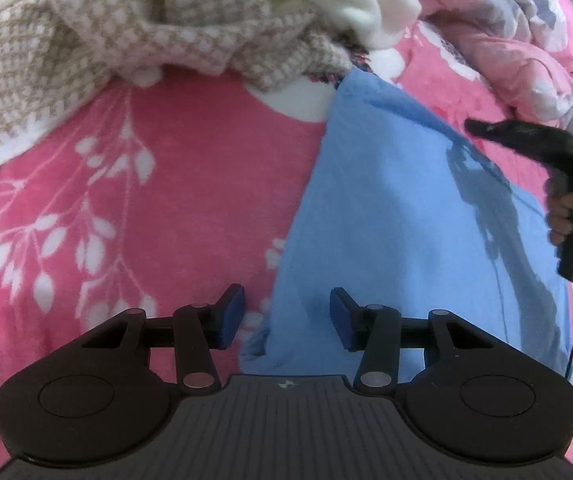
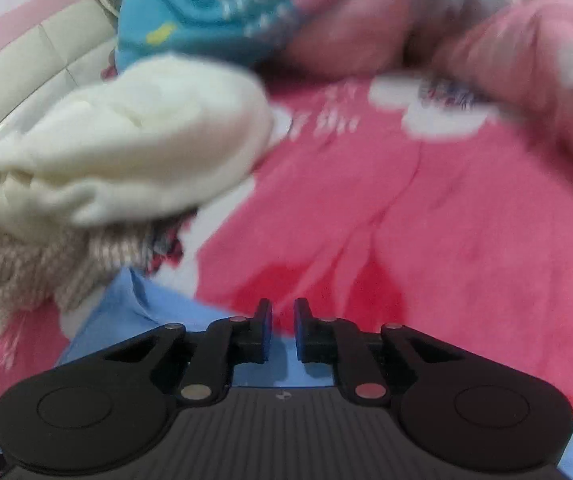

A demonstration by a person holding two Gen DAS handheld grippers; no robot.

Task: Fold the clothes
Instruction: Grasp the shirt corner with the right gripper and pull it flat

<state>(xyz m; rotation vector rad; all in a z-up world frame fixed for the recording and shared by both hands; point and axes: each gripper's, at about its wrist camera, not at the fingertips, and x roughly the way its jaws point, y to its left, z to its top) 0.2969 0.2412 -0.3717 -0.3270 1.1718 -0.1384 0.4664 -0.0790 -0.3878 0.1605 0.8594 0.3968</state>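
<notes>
Left tool point(image 1: 286, 316): standing with its jaws apart, nothing between them, hanging over the near left edge of the blue garment point(image 1: 406, 216).
Right tool point(image 2: 283, 330): jaws nearly together with a narrow gap, gripping nothing, hovering above the blue garment's far edge.
Blue garment: lying flat on the pink bed cover point(image 1: 190, 184).
Clothes pile point(image 1: 158, 32): checked and cream pieces sitting at the far left.
</notes>
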